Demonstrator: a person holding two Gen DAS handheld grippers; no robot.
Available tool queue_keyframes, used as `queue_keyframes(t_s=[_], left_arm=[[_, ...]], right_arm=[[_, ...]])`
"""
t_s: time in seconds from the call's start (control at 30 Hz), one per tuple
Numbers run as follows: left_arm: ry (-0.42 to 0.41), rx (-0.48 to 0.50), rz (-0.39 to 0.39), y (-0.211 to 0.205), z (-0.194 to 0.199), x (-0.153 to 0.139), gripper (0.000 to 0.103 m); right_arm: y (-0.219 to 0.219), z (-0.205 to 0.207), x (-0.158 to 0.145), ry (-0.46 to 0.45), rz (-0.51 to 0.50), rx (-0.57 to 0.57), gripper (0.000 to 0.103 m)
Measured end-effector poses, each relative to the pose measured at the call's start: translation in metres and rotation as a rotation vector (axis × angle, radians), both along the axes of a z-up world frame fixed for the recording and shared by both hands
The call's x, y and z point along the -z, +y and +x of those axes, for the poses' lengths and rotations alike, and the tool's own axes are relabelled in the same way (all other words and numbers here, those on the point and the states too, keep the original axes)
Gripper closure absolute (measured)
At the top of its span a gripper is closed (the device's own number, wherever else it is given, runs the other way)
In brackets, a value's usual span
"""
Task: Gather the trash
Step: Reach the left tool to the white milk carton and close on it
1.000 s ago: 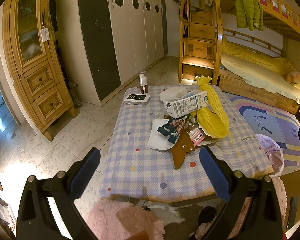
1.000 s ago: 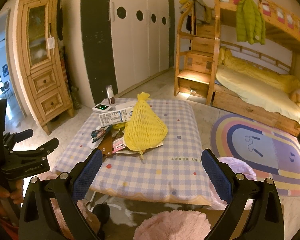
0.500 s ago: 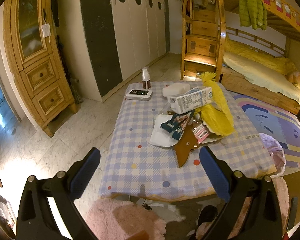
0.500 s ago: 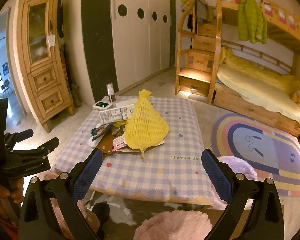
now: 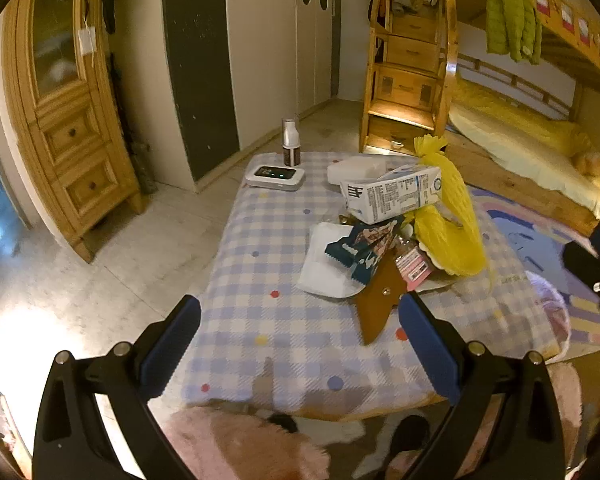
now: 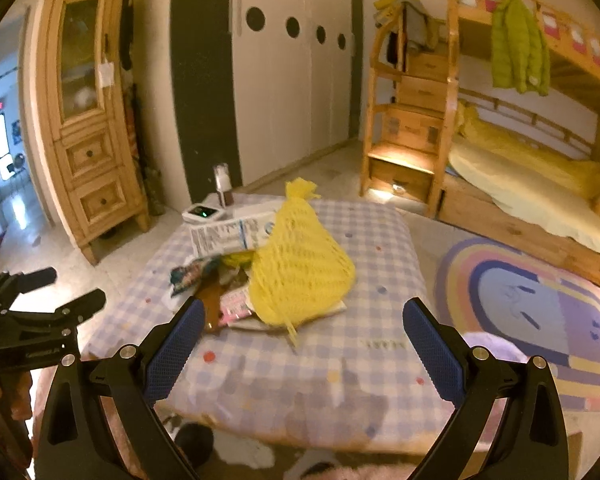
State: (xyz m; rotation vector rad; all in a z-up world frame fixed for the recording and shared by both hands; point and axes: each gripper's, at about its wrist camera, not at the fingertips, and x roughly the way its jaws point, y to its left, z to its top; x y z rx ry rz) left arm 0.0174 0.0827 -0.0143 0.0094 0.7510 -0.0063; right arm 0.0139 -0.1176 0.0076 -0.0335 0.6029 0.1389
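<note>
My left gripper point(image 5: 299, 342): fingers spread wide, holding nothing.
My right gripper point(image 6: 299, 343): fingers spread wide, holding nothing.
Trash pile point(image 5: 392, 236): heaped mid-table point(image 5: 260, 320); milk carton point(image 5: 392, 196) resting against yellow net bag point(image 6: 300, 264).

a tablecloth point(image 5: 260, 320) checked in pale blue and white, scattered with red, yellow and blue dots, carries a bright yellow mesh bag point(image 6: 300, 264), a white milk carton point(image 5: 392, 196) printed in blue and black, a teal snack wrapper point(image 5: 360, 248) and a brown leather piece point(image 5: 376, 308). both grippers' finger pads point(image 6: 172, 348) are blue on black frames. a rainbow-striped rug point(image 6: 540, 304) lies beside the table.
</note>
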Motion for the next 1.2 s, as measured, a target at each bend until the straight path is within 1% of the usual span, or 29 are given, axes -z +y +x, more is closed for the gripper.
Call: queue_keyframes(t_s=[0.07,0.17,0.27,0.43,0.5,0.6,0.73,0.93,1.07,1.2], left_arm=[[-0.004,0.024,-0.002,0.001,0.007,-0.001,0.007],[-0.004,0.042,0.025,0.0,0.019,-0.002,0.007],[-0.003,0.06,0.014,0.001,0.031,-0.004,0.007],[-0.042,0.093,0.023,0.004,0.047,-0.01,0.007],[-0.045,0.112,0.023,0.004,0.054,-0.01,0.007],[-0.041,0.174,0.023,0.002,0.069,-0.005,0.007],[-0.023,0.291,0.016,-0.009,0.097,0.007,0.007],[0.026,0.351,-0.003,-0.025,0.142,0.031,0.007],[0.036,0.393,-0.021,-0.031,0.158,0.038,0.007],[0.04,0.42,-0.015,-0.041,0.163,0.04,0.007]], right_arm=[[0.004,0.009,0.004,0.025,-0.011,-0.017,0.005],[0.007,0.018,0.005,0.037,-0.028,-0.012,0.005],[0.011,0.028,0.002,0.053,-0.042,-0.008,0.005],[0.018,0.043,-0.003,0.04,-0.088,0.005,0.005],[0.021,0.048,-0.003,0.035,-0.094,0.013,0.005],[0.022,0.056,0.001,0.045,-0.078,0.018,0.005],[0.024,0.069,0.008,0.075,-0.093,0.028,0.005],[0.017,0.081,0.012,0.096,-0.113,0.052,0.005],[0.015,0.088,0.02,0.113,-0.127,0.02,0.005],[0.014,0.099,0.027,0.111,-0.126,-0.022,0.005]])
